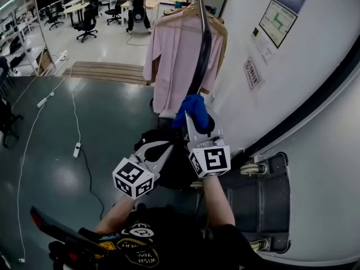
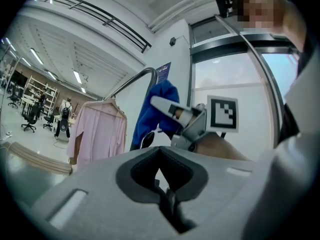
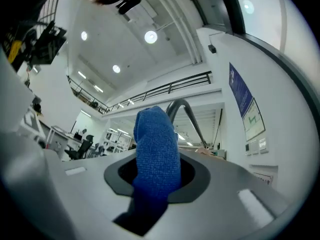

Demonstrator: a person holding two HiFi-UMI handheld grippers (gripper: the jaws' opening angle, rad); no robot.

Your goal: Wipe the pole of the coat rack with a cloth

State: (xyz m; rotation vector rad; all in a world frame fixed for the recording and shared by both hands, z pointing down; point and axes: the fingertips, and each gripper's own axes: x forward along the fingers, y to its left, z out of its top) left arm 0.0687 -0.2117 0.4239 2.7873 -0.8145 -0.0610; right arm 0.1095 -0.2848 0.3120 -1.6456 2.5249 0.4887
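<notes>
The coat rack's pole (image 1: 201, 49) rises dark and curved ahead of me, with a pink shirt (image 1: 175, 61) hanging from it on a hanger. My right gripper (image 1: 197, 120) is shut on a blue cloth (image 1: 193, 108), which it holds up against the lower part of the pole. In the right gripper view the blue cloth (image 3: 157, 156) fills the jaws of the right gripper (image 3: 155, 176), and the pole (image 3: 186, 113) curves up just behind it. My left gripper (image 1: 162, 146) hangs lower left, shut and empty. In the left gripper view, the left gripper (image 2: 163, 184) looks at the cloth (image 2: 152, 111) and the pole (image 2: 131, 83).
A white wall (image 1: 253, 94) with a poster (image 1: 278, 18) runs close on the right. A grey cart on casters (image 1: 264, 196) stands at its foot. A power strip with cable (image 1: 77, 149) lies on the dark floor. A wooden platform (image 1: 107, 71), chairs and a person (image 1: 136, 4) are far back.
</notes>
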